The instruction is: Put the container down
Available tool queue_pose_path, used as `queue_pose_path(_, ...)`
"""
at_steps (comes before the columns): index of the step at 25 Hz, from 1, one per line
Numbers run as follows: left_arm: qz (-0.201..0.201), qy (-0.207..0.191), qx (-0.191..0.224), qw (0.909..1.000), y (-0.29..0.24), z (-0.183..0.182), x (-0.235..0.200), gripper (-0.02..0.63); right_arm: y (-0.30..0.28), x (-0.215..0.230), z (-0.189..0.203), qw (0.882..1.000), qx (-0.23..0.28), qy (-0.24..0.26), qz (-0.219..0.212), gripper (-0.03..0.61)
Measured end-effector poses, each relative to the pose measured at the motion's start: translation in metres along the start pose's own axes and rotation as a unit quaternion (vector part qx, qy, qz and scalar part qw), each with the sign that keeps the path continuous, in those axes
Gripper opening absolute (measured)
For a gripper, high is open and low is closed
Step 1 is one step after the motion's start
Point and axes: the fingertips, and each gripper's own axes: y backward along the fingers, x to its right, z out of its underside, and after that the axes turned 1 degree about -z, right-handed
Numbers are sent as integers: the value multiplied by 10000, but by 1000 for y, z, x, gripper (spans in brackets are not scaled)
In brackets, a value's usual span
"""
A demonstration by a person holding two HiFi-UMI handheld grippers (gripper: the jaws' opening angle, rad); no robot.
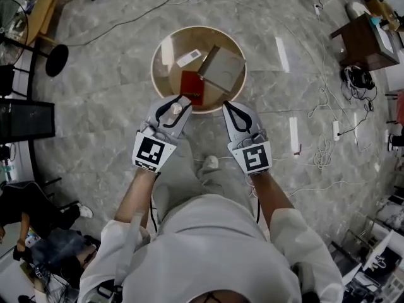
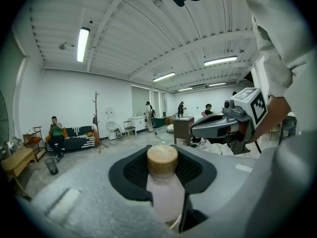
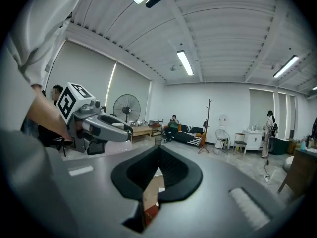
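The left gripper (image 1: pixel 178 104) is clamping a smooth pale bottle (image 2: pixel 163 187) with a round tan cap over the round wooden table's (image 1: pixel 155 60) near rim. A red book (image 1: pixel 192 87) and a flat brown box (image 1: pixel 221 68) are lying just beyond. The right gripper (image 1: pixel 228 106) is hanging closed and empty.

No readable words, brands or numbers anywhere. Cube on left gripper (image 1: pixel 178 106) and cube on right gripper (image 1: pixel 232 113): black-and-white square marker patterns only, no letters, no digits. Red booklet (image 1: pixel 191 84) on round table (image 1: pixel 155 74): pale print on cover, too small to read.
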Motion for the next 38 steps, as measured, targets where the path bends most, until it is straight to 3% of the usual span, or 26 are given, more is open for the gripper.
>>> queue_pose_path(6,164,96,-122,9997,-52,58,-58,124,-74,17,43,9999,-99,-111,31,5)
queue_pose_path(13,278,217,-281,9990,-101,137,-91,124,-132,27,112,9990,-226,-396,42,5)
queue_pose_path(30,611,442,-603,9953,-190,343,-93,124,-203,33,332,9937,-889,-684,10,5)
queue_pose_path(38,702,172,-658,9952,-217,412,-86,124,-219,23,402,9926,-966,-730,-60,5)
